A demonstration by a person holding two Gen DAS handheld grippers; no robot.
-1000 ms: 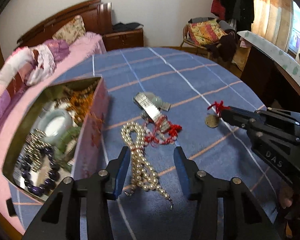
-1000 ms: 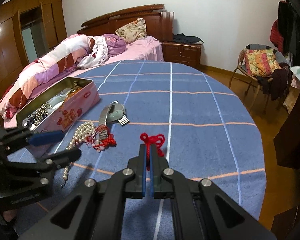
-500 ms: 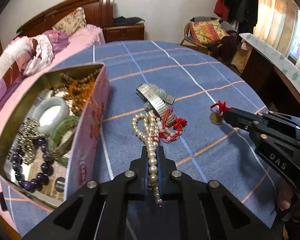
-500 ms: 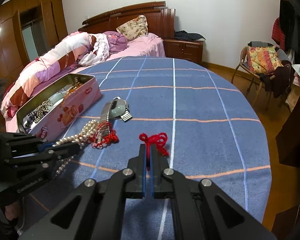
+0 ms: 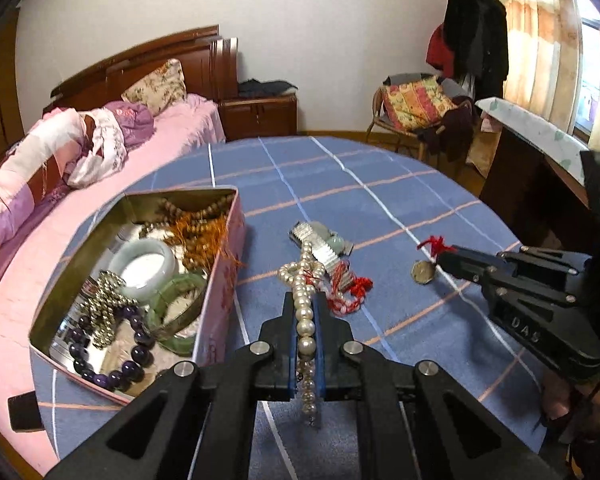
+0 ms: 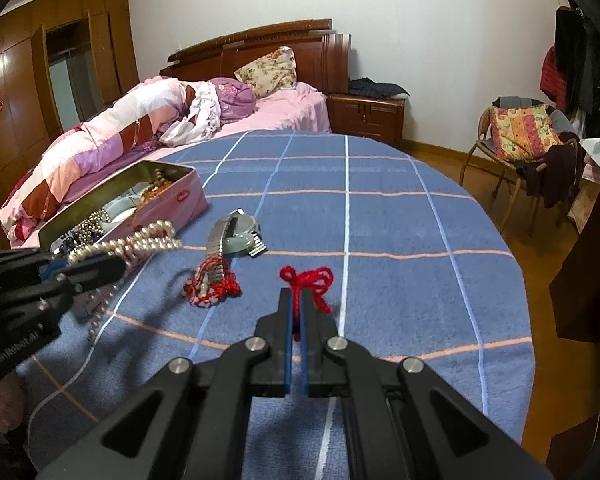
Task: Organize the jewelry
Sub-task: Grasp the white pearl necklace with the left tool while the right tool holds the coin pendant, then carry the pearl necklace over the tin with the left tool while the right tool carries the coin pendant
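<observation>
My left gripper [image 5: 304, 300] is shut on a pearl necklace [image 5: 305, 320] and holds it lifted off the blue tablecloth; it also shows in the right wrist view [image 6: 140, 242]. My right gripper [image 6: 296, 300] is shut on the red cord [image 6: 306, 280] of a coin pendant [image 5: 422, 271], which hangs just above the cloth. An open pink tin [image 5: 220, 280] at the left holds bangles and bead bracelets. A metal watch [image 5: 320, 242] and a red-string bracelet [image 5: 346, 290] lie on the cloth between the grippers.
The round table's blue checked cloth [image 6: 380, 208] reaches far ahead. A bed with pink bedding [image 6: 140, 120] is beyond the tin. A chair with a cushion [image 6: 520, 132] and a dark desk [image 5: 540, 168] stand to the right.
My left gripper closed on the pearl necklace and lifted it off the cloth toward the tin. My right gripper stayed shut on the red cord, nearly still.
</observation>
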